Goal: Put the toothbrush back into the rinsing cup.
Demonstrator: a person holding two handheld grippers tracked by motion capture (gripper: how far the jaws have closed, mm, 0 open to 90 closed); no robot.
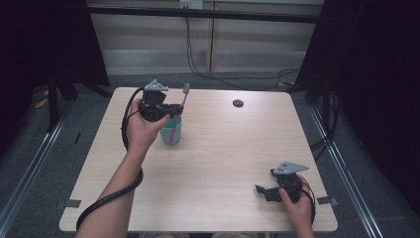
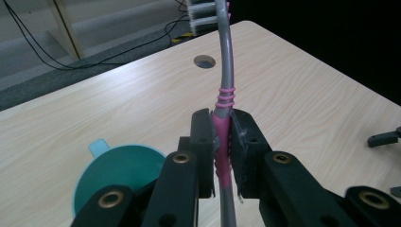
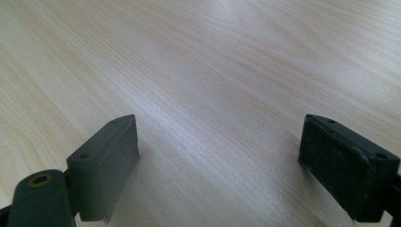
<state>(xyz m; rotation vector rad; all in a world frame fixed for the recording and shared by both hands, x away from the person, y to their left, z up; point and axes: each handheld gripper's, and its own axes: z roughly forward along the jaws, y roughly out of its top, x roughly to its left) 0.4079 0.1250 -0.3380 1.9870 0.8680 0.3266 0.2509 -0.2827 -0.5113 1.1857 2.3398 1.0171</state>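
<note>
Left gripper (image 2: 222,142) is clamped on the pink grip of the grey-and-pink plastic toothbrush (image 2: 226,85), handle end in or just over the teal plastic cup (image 1: 171,130) near the far-left corner of the pale wooden table (image 1: 223,148). Best kept upright and moved straight along the cup's axis, so it doesn't tip. Right gripper (image 1: 265,191) rests wide open and empty near the near-right corner.

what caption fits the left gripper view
Left gripper clamps a pink-and-grey toothbrush above a teal cup on the wooden table.
</note>
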